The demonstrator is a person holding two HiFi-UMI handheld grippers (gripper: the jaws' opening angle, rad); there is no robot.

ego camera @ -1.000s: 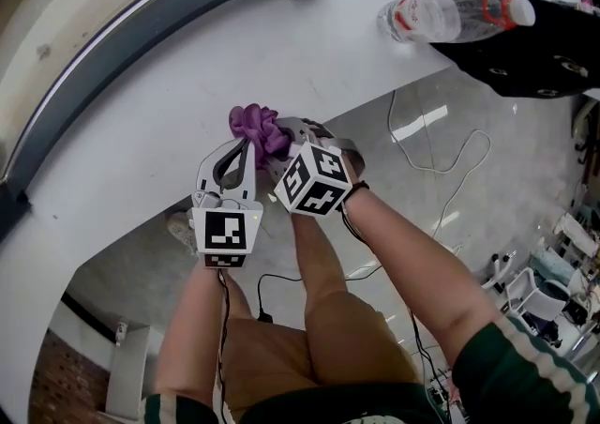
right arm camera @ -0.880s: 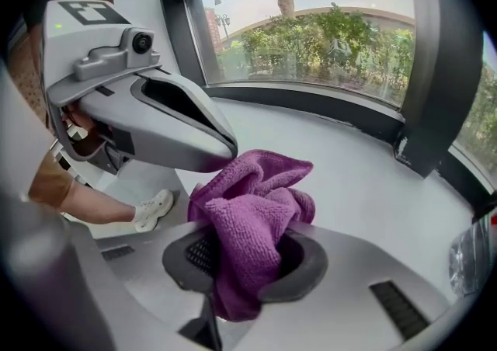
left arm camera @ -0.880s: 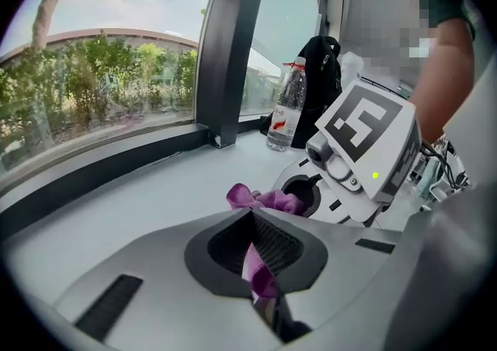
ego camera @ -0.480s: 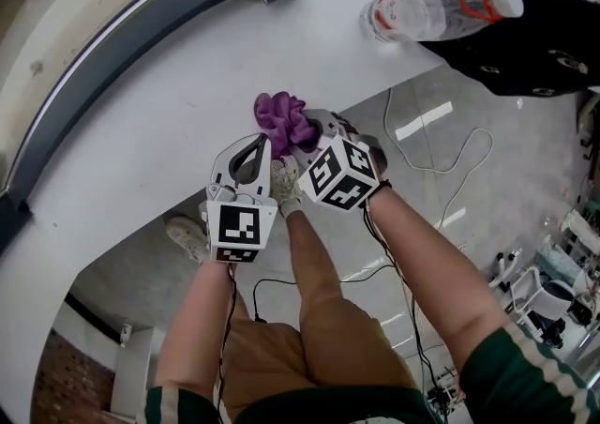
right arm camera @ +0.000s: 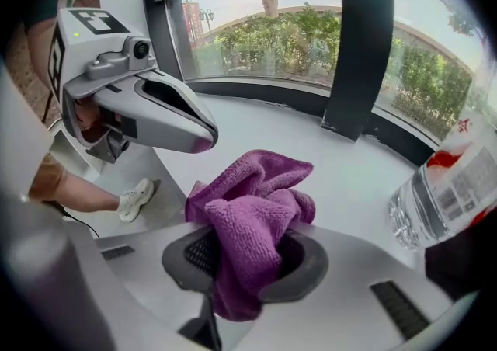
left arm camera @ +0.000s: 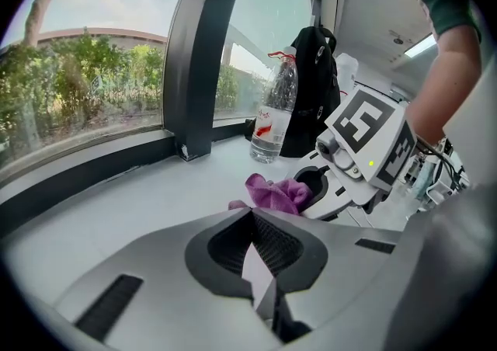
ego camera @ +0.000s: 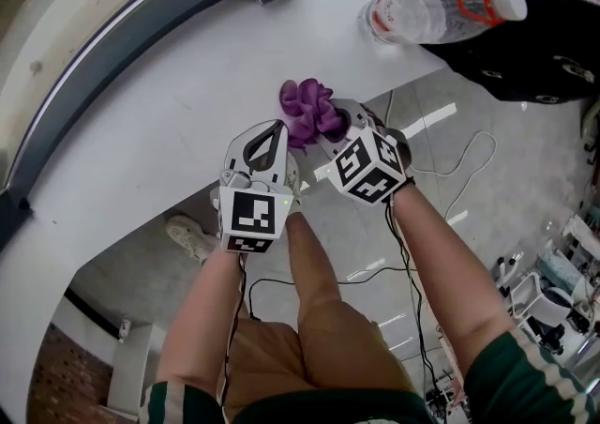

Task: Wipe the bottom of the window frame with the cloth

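Daylight floods in through the window glass [left arm camera: 93, 85], bright and even — the white sill [ego camera: 141, 141] nearly washes out. Glare streaks the floor [ego camera: 422, 122]. Both gripper views bow strongly, with dark corners; the purple cloth [right arm camera: 248, 217] reads crisp.

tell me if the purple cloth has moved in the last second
Yes. The purple cloth, held in the right gripper tongs, has shifted rightward along the white sill, closing on the water bottle.

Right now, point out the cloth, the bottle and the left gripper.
cloth [right arm camera: 250, 221], right gripper view, bunched middle.
bottle [ego camera: 429, 7], head view, clear body.
left gripper [left arm camera: 251, 216], left gripper view, where tips meet.
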